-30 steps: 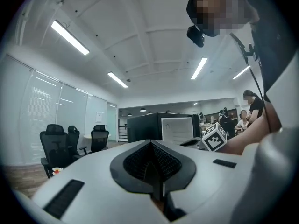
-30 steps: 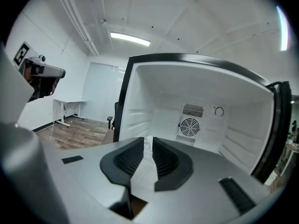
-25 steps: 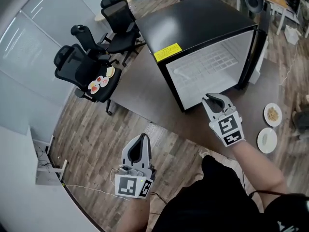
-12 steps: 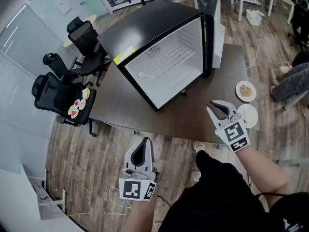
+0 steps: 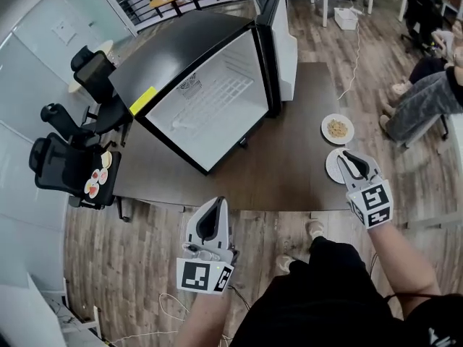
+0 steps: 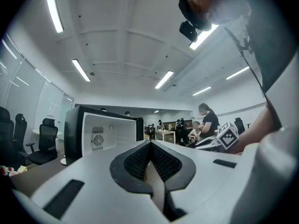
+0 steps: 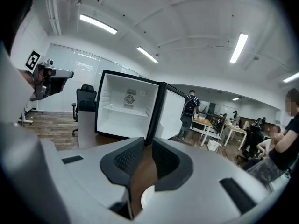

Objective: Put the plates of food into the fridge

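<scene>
Right gripper [image 5: 349,157]: jaws a narrow slit apart, nothing clamped between the pads. Through the slit its own view shows brown table top and the rim of the pale plate [image 5: 333,166]. In the head view its tips hang over that plate, out on the door side of the fridge [image 5: 184,56]. Contact with the plate cannot be judged. What lies on this plate is not readable.

Left gripper [image 5: 214,204]: pads meet at the tips, holding nothing. It sits off the table's near edge, out in front of the fridge's open mouth and well apart from it. The fridge shows in its own view.

Fridge: black box on the dark table [image 5: 282,172], white inside, wire shelf [image 5: 210,96] showing. Yellow label [image 5: 142,100] on the top by the opening. Door [image 5: 278,24] swung wide open.

Task items:
- Plate of food [image 5: 338,129], tan heap on it, lies on the table on the fridge's door side. It is closer to the fridge than the pale plate and just beside it, not touching.
- Both of these plates are outside the fridge.
- More small plates of food [image 5: 98,181], red and yellow bits, sit on the seat of a black office chair [image 5: 58,166]. The chair is on the side of the fridge away from the door, off the table.

Person's legs [image 5: 423,96], seated, farther from the fridge than the two table plates.
</scene>
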A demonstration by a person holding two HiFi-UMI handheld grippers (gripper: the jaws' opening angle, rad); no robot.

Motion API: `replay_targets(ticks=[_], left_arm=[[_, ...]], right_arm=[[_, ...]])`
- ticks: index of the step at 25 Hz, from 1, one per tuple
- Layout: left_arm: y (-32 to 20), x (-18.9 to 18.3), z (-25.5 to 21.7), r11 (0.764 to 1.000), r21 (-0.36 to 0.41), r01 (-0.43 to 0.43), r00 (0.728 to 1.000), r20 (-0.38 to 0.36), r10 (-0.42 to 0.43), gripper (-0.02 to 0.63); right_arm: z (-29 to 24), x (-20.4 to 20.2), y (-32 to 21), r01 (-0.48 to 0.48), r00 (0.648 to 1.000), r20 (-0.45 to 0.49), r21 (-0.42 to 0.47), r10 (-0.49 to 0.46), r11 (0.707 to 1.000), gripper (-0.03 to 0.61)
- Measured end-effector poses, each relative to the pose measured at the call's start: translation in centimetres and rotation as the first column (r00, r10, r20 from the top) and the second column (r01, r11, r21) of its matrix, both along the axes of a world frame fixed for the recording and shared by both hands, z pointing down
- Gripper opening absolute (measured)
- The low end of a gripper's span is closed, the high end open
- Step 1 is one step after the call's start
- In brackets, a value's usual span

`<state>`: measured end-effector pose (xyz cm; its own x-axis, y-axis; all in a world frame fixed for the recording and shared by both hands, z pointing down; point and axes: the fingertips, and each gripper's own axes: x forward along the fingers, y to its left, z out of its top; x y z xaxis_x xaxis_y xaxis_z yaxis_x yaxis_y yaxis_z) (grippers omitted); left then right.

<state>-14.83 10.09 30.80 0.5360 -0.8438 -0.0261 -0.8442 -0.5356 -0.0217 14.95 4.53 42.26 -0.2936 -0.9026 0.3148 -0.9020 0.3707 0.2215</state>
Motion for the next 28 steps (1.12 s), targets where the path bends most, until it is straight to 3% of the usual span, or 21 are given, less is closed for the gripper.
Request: replay_targets(ticks=[13, 22, 28], left_arm=[[-5.0, 11.7, 0.7, 0.992, -0.035, -0.120, 0.993, 0.004, 0.120, 0.003], [-8.3, 17.4, 2.5, 0.992, -0.064, -0.111, 0.992, 0.047, 0.114, 0.003], [-9.9, 19.1, 3.9, 0.990, -0.096, -0.102, 0.989, 0.093, 0.111, 0.003]], right_arm=[[5.1, 13.5, 1.8, -0.171, 0.984, 0.041, -0.101, 0.176, 0.980, 0.058], [9.7, 17.2, -0.6, -0.156, 0.978, 0.105, -0.189, 0.178, 0.970, 0.058], [14.2, 17.7, -2.3, -0.128, 0.972, 0.155, -0.274, 0.175, 0.953, 0.058]])
